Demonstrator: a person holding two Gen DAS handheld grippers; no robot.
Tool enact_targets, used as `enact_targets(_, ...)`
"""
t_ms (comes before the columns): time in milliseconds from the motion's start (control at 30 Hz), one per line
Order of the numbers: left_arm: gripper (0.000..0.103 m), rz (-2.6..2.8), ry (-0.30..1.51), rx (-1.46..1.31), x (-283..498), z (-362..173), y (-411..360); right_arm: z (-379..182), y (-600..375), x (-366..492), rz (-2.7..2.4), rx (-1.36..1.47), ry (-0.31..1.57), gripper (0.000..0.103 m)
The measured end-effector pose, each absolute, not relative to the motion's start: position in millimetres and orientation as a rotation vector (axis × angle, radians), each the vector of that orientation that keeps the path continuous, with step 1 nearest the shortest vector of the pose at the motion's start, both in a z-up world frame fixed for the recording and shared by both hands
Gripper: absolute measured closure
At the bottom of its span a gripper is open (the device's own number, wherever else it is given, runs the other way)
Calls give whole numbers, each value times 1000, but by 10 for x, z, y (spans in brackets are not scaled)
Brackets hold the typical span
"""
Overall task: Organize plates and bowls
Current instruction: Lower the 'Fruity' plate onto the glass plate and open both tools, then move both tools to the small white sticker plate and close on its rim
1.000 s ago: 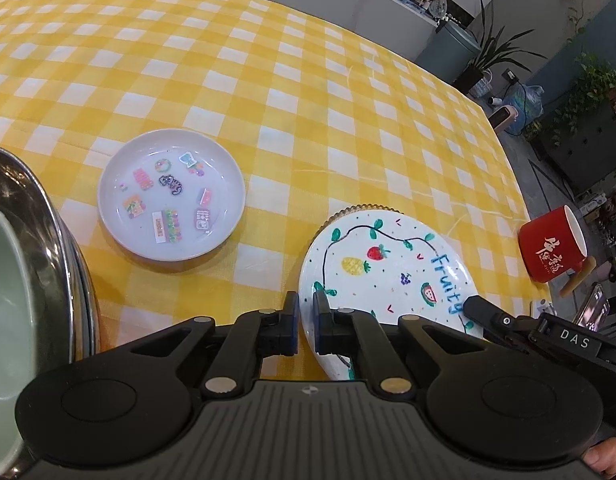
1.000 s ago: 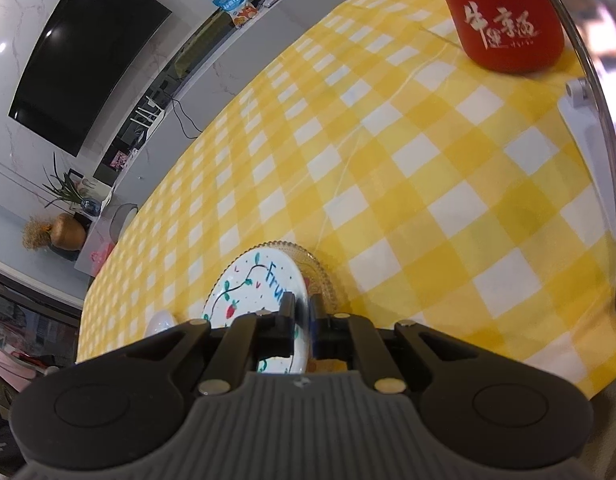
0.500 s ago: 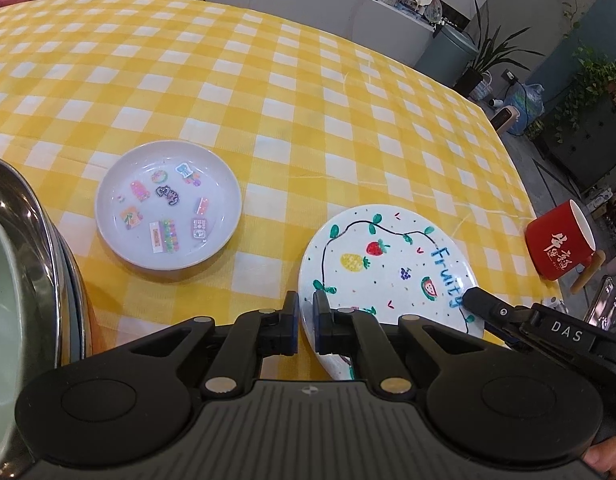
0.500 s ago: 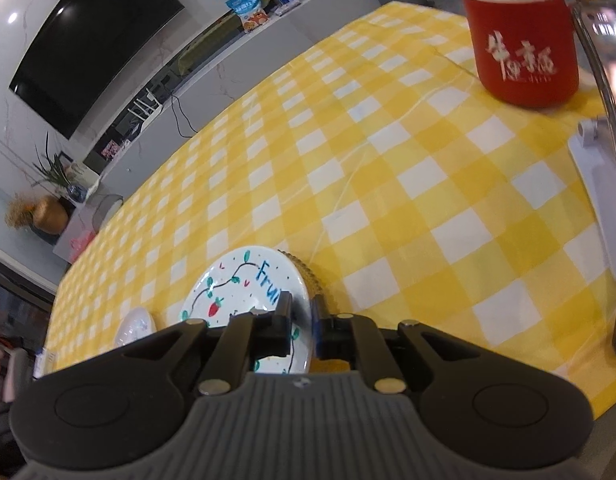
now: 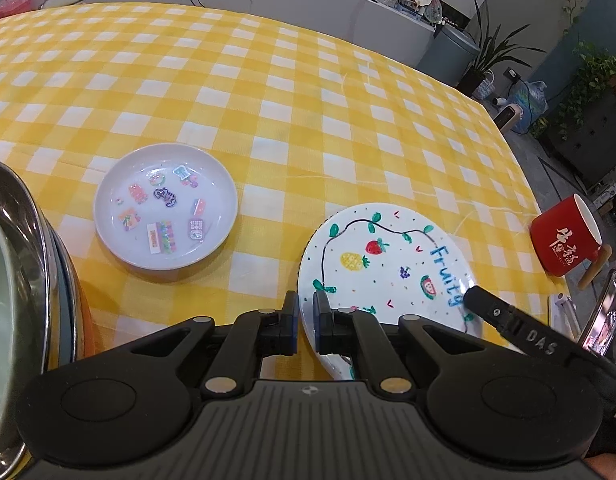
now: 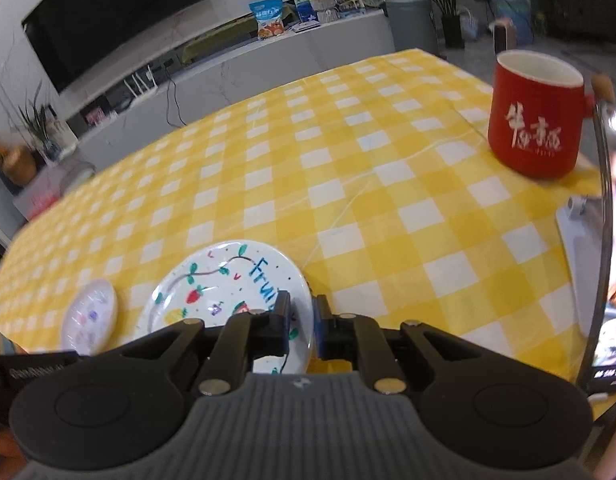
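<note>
Yellow-and-white checked tablecloth (image 5: pixel 308 92) covers the table; TV (image 6: pixel 108 12) and a low counter with snack bags stand behind it.

Largest item: metal basin (image 5: pixel 32 280) at the left edge of the left wrist view, with a pale green bowl (image 5: pixel 0 312) inside it.

Fruit plate (image 5: pixel 387 264), white, with drawn fruit and the word "Fruity", is tilted, raised off the cloth on its near side. Both grippers hold it by the rim: left gripper (image 5: pixel 306 322) is clamped on the near-left edge, right gripper (image 6: pixel 302 326) is clamped on the opposite edge.

Sticker plate (image 5: pixel 166 206), smaller and white, lies flat on the cloth to the left of the fruit plate, apart from it.

Red mug (image 6: pixel 537 116) stands near the table's right edge, well apart from both plates.
</note>
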State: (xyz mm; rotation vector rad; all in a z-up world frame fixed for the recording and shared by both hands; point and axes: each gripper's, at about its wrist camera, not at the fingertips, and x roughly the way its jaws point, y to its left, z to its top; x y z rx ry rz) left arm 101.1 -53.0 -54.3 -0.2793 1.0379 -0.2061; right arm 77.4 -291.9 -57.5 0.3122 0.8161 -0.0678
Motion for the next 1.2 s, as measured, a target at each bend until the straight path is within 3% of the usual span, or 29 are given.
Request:
enact_targets(267,93,-209,1034,-244,1033,-533,-573,-594,-2870,821,-76,232,799,98)
enact_targets(500,86,-208,1000,-147,1039,-447,-581,-501,-2882,777,-101,218,755,93)
enact_targets(667,77,-253,968,-98,1013,-261,-570,-406,-2865,750,-77,242,705,77)
enact_targets(1200,74,-402,978,137,1383,362,-247,-250,-2372,1011,223,415,744,59)
